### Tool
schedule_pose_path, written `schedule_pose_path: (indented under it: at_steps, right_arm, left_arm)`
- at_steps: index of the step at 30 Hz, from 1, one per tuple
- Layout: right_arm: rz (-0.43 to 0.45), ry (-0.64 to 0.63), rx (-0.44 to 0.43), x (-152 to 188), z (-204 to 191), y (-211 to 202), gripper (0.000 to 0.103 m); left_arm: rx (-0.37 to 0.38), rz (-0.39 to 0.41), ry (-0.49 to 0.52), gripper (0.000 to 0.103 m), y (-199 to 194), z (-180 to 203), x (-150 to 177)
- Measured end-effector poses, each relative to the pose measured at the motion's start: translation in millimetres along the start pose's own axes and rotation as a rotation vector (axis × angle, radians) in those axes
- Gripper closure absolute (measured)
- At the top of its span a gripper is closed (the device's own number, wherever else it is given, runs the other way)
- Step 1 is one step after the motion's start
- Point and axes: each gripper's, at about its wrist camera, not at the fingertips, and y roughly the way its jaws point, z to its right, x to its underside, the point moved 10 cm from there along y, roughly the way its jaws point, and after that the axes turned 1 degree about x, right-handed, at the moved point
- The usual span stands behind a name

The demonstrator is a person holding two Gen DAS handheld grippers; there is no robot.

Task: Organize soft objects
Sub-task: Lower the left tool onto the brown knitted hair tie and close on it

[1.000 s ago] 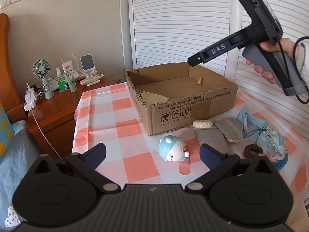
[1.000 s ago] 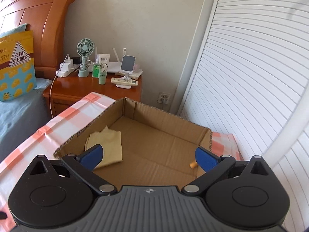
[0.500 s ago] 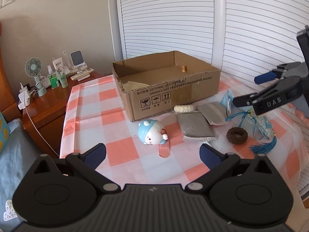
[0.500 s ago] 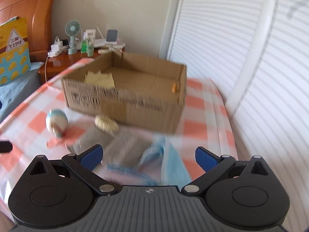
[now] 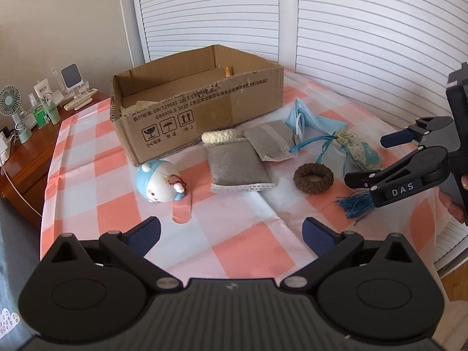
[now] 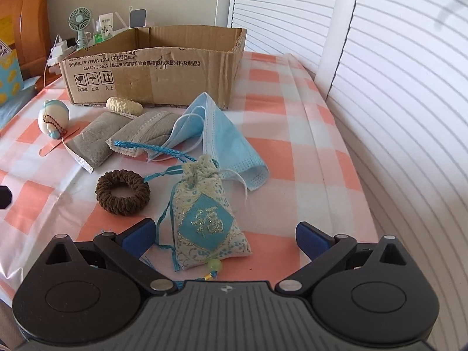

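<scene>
A: Right tool (image 6: 223,234) low over the bench (image 6: 292,152), fingers spread wide, nothing held. Embroidered sachet (image 6: 206,216) lies between the blue pads, drawstring end pointing away.

B: Left tool (image 5: 231,234)?

A: Also spread wide, empty, above bare checked cloth at the near edge. From its camera the right tool (image 5: 377,158) shows at the right side, a hand (image 5: 456,196) partly visible behind it.

B: Layout, biggest first.

A: Cardboard box (image 5: 199,108) at the back of the bench, open top, a tan cloth and a small orange item inside. Blue face mask (image 6: 225,137) crumpled just in front of the box's right corner. Two grey pouches (image 5: 237,163) side by side, overlapping at one edge, in front of the box. Sachet right of them, its blue cord crossing the nearer pouch and the mask's ear loop. Round blue-and-white toy (image 5: 159,180) left of the pouches, apart from them, bead chain attached.

B: Small items?

A: Brown scrunchie (image 6: 122,196) flat, just left of the sachet. Cream knitted roll (image 5: 219,136) touching the far pouch, close against the box front. Blue tassel (image 5: 355,206) under the right tool.
</scene>
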Motion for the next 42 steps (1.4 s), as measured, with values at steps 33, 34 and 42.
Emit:
schedule_pose_path:
  at_steps: [33,34,42]
  right_arm:
    - [0.142,-0.049,-0.127,10,6,-8,0.000]
    - [0.142,-0.048,-0.126,11,6,-9,0.000]
    - [0.137,-0.080,-0.131,4,-2,-6,0.000]
  left_arm:
    - [0.113,-0.096,0.060,0.050,80,90,-35]
    - [0.115,-0.102,0.057,0.051,82,90,-35]
    - [0.128,-0.096,0.030,0.058,81,87,-32]
